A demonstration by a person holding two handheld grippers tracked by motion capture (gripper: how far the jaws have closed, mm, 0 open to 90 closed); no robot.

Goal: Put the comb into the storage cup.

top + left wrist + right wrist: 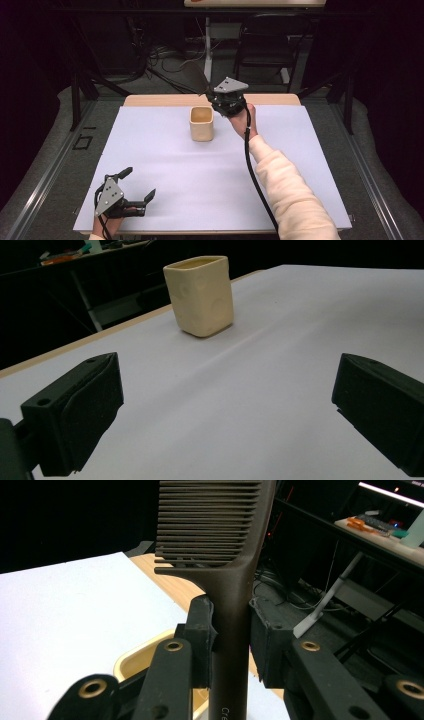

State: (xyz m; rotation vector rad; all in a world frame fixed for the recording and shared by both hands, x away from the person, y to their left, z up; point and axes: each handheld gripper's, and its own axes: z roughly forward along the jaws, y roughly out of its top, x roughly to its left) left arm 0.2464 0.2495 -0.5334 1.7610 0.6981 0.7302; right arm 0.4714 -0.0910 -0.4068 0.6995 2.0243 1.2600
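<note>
Two claws: my right gripper (232, 635) is clamped on a brown comb (220, 540), cream cup (201, 123) just below; next I lower it handle-first; left gripper (137, 186) gapes idle

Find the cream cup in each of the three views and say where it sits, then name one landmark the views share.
High view: cream cup at table centre, toward the far edge.
Left gripper view: upper middle, upright.
Right gripper view: its rim low, behind the jaws.
Shared landmark: the white table cover.
</note>
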